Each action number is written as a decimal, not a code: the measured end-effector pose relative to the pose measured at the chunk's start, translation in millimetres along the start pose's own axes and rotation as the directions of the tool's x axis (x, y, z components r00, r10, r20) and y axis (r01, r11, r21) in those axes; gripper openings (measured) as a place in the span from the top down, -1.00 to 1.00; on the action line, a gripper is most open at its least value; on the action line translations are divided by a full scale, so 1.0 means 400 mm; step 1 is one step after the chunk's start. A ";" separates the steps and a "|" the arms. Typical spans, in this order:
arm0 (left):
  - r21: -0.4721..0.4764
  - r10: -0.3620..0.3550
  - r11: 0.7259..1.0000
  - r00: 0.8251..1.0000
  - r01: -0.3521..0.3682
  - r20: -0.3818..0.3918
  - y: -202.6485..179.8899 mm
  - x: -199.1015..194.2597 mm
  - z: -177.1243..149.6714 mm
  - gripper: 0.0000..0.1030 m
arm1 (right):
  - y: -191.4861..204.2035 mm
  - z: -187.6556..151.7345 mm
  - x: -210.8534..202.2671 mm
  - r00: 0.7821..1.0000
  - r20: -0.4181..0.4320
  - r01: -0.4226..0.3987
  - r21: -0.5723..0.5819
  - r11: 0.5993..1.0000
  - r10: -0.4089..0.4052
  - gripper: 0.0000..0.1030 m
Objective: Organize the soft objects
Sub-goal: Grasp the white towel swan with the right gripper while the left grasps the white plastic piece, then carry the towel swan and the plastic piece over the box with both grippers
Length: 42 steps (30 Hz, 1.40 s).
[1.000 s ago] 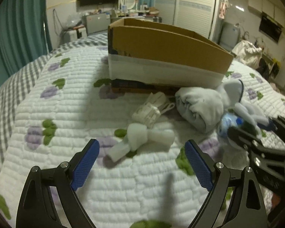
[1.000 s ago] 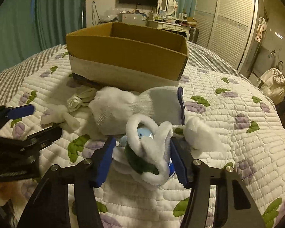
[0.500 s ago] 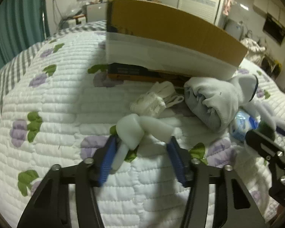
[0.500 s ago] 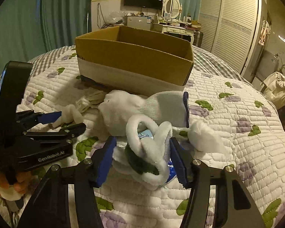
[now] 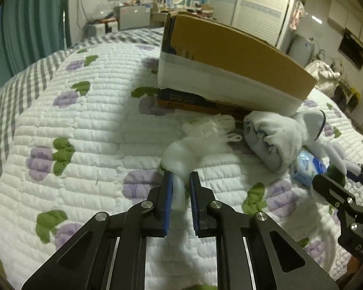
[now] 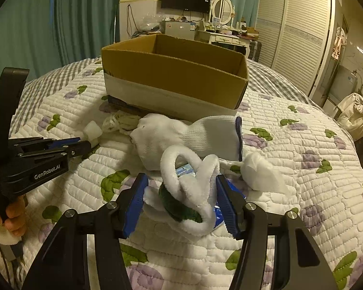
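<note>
Nearest the left wrist camera, the left claw (image 5: 181, 185) is clamped on the tail of a soft white foam piece (image 5: 181, 154) lying on the quilted bed (image 5: 84, 130). Only that thin end sits between the pads — the bulk bulges free ahead of them, so a quick lift could let it slide out.

In the right wrist view, the right claw (image 6: 181, 194) stands part open around a fluffy white and green plush (image 6: 188, 193); its pads are at the plush's sides, but I cannot tell if they press. A blue packet (image 6: 217, 215) lies under the plush and might be dragged along.

Just beyond lie a rolled white sock (image 6: 188, 137) and a small string bundle (image 5: 208, 126), touching the foam — a lift may snag them. Farthest stands the open cardboard box (image 6: 174, 79), presumably the destination; its tall wall could catch a low carry.
</note>
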State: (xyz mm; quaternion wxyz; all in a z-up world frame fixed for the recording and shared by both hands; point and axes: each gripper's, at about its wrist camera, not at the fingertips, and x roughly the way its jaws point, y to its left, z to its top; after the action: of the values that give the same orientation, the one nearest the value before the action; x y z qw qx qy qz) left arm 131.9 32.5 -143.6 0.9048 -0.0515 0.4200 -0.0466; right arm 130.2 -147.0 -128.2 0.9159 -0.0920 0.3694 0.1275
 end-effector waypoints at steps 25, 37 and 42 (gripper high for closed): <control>0.103 0.017 0.994 0.965 -0.045 0.263 -0.140 -0.405 0.054 0.78 | 0.001 0.132 -0.387 0.962 0.260 -0.080 -0.033 0.996 0.086 -0.10; 0.154 0.009 0.986 0.928 -0.072 0.372 -0.175 -0.371 0.285 0.77 | -0.073 0.378 -0.403 0.939 0.324 -0.093 -0.075 0.993 0.113 -0.10; 0.184 0.034 0.977 0.927 -0.110 0.375 -0.183 -0.267 0.380 0.77 | -0.097 0.477 -0.305 0.950 0.290 -0.092 -0.079 0.993 0.112 -0.10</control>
State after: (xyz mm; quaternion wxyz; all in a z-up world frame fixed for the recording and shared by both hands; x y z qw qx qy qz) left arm 176.4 -18.1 44.2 0.9693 0.0481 0.2371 -0.0451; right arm 181.8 -153.9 95.4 0.9493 -0.0824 0.2290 0.1988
